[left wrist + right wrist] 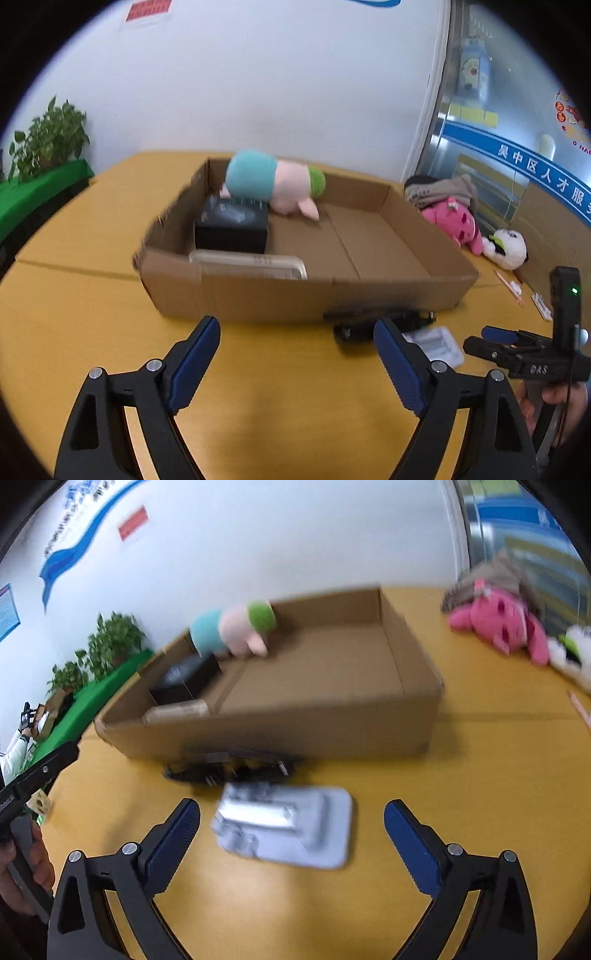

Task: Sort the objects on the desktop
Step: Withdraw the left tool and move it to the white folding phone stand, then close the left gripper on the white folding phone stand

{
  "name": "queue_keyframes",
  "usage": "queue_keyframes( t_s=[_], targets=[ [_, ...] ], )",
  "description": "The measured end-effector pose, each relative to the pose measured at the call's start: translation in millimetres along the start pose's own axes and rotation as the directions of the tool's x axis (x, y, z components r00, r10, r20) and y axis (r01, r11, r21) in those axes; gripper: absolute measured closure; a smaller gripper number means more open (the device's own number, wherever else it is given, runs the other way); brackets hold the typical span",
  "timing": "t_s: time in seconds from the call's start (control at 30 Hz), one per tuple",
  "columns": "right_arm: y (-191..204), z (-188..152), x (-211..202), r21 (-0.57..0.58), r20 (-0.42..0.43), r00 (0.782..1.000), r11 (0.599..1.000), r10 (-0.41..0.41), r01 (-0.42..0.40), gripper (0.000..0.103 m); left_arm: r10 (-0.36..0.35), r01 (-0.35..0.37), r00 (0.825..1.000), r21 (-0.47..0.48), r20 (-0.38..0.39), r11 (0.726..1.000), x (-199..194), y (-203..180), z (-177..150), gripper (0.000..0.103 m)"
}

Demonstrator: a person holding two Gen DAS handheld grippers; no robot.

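Observation:
An open cardboard box (pixel 258 295) (pixel 280 731) stands on the yellow table. Inside are a teal, pink and green plush (pixel 275 181) (pixel 236 629), a black box (pixel 232 225) (pixel 184 681) and a clear container (pixel 251 264). A black object (pixel 373 325) (pixel 229 768) lies against the box's near wall. A clear blister pack (pixel 284 825) (pixel 436 343) lies in front of it. My left gripper (pixel 295 362) is open and empty above the table. My right gripper (pixel 291 834) is open, its fingers on either side of the blister pack; it also shows in the left wrist view (pixel 498 338).
A pink plush (pixel 456 223) (pixel 498 622), a grey-brown plush (pixel 439 190) and a white panda plush (pixel 506 247) lie at the right of the table. Small packets (pixel 517 290) lie near them. Potted plants (pixel 48 136) stand on a green-covered shelf at left.

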State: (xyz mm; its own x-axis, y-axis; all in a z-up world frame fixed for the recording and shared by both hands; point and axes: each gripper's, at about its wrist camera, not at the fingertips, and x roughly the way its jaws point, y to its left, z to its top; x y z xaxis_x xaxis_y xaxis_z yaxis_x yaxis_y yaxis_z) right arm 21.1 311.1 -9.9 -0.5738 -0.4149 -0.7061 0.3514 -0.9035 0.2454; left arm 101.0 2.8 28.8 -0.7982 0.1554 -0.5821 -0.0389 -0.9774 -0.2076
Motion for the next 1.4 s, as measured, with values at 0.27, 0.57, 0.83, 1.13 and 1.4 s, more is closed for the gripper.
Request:
queue_keyframes(
  t_s=[0.27, 0.57, 0.83, 1.13, 1.4],
  targets=[
    [-14.0, -12.6, 25.6, -0.015, -0.07, 0.997, 1.0, -0.022, 0.021, 0.002, -0.083, 0.081, 0.988, -0.022, -0.132, 0.996, 19.6, -5.6, -40.6, 0.018],
    [15.9, -13.4, 37.1, -0.128, -0.088, 0.996, 0.992, -0.033, 0.022, 0.021, -0.123, 0.116, 0.979, -0.055, -0.165, 0.992, 24.8, -4.7, -51.7, 0.018],
    [41.7, -36.5, 10.2, -0.177, -0.096, 0.995, 0.984, 0.012, -0.029, 0.021, -0.159, 0.148, 0.963, -0.067, -0.218, 0.987, 27.9, -12.6, -61.5, 0.018],
    [60.1, -65.1, -9.4, -0.131, -0.078, 0.997, 0.991, 0.005, -0.015, 0.023, -0.225, 0.222, 0.944, -0.041, -0.241, 0.974, 25.2, -32.5, -70.4, 0.02],
    [67.1, -68.1, -7.1, -0.109, -0.087, 0.992, 0.989, 0.086, -0.095, 0.04, -0.169, 0.184, 0.952, 0.034, -0.256, 0.982, 26.2, -42.9, -71.2, 0.021]
  ],
)
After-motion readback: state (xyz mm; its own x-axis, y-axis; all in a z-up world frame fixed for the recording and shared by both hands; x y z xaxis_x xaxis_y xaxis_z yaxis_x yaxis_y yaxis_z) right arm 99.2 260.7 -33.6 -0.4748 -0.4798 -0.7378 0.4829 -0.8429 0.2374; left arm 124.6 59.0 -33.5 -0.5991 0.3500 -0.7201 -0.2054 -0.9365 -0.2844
